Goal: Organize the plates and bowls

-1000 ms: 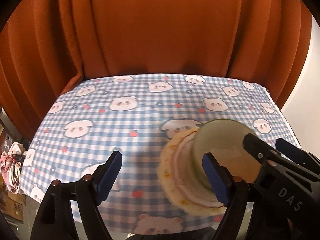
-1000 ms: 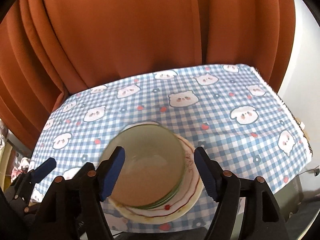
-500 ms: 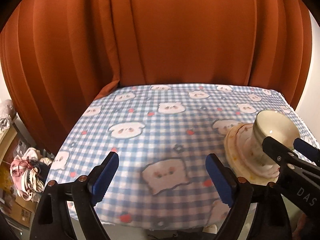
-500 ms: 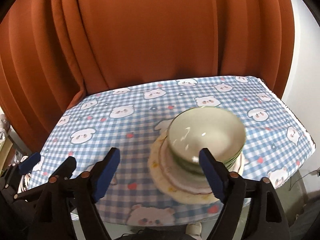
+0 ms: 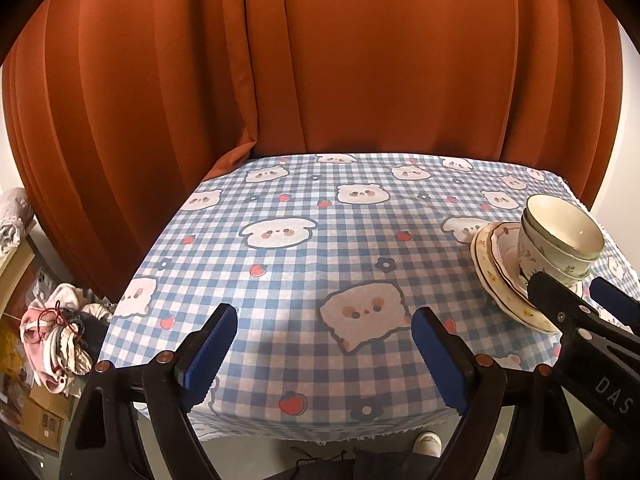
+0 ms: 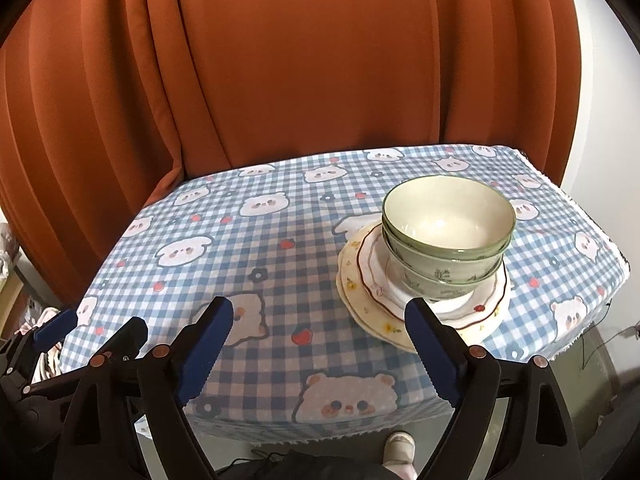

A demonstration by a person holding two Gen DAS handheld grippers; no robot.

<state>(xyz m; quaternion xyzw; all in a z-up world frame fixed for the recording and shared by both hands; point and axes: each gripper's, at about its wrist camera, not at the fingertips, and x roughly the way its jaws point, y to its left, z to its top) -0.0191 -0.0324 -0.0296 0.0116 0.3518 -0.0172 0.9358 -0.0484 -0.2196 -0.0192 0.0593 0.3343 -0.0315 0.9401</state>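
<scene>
Tablecloth (image 6: 248,264) bare across its left and middle. Stacked bowls (image 6: 446,236) on plates (image 6: 360,280) block the right side. Curtain (image 6: 320,60) closes off the far edge.

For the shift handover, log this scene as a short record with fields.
surface: table with blue checked bear tablecloth
dish stack: green bowls nested on top of stacked plates, on the table's right half
bowls: upright, empty inside
backdrop: orange curtain
left gripper: open, nothing between its pads, over the table's near edge
right gripper: jaws opening, nothing between them, just short of the plates
off the table: bundle of cloth items on the left; a shoe below the near edge
</scene>
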